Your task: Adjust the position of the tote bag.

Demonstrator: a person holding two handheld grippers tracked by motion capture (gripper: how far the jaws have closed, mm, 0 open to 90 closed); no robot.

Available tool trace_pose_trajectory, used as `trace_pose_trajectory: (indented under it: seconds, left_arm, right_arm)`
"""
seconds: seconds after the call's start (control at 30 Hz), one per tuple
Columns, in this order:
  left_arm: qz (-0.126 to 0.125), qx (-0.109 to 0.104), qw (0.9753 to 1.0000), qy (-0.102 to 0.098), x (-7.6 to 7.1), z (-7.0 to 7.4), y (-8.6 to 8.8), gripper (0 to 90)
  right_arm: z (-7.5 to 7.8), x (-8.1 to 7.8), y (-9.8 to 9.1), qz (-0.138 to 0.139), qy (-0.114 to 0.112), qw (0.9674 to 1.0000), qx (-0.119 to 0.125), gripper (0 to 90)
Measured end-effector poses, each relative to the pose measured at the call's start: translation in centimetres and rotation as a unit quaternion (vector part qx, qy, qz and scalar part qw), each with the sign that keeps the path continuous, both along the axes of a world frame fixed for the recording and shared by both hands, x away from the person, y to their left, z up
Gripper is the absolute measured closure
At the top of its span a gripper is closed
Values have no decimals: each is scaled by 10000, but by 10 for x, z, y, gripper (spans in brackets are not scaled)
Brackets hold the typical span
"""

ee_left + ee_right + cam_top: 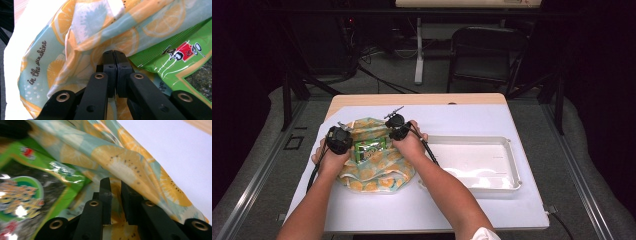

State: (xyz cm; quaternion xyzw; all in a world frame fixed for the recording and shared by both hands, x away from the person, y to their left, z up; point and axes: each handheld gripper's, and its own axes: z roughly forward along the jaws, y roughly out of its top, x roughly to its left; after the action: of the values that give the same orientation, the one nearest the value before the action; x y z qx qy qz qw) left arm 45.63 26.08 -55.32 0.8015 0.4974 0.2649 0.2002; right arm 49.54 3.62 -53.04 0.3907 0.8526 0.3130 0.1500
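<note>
From above, our hands hide both tools' tips. The left tool (pixel 340 139) sits at nine o'clock of the citrus-print bag (pixel 374 175), which lies on the white worktop (pixel 412 210) left of centre. Its own view shows the jaws closed together, pinching the bag's cloth. Inside the bag's mouth lies a green snack packet (pixel 370 148), its far end tucked under the fabric. The right tool (pixel 398 127), at one o'clock, has its jaws slightly parted, cloth between them, unpressed. At three o'clock stands a white tray (pixel 512 165), holding nothing.
</note>
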Motion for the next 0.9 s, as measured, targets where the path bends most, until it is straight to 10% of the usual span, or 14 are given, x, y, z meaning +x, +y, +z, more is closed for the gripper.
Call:
trace_pose_trajectory:
  seconds: [0.5,0.9]
  left_arm:
    - [37,22,10000,0,1,0,-1,886]
    - [26,22,10000,2,1,0,-1,886]
  right_arm:
    - [61,-32,-14,283,-550,9952,760,761]
    - [48,-12,-4,148,-455,9983,333,627]
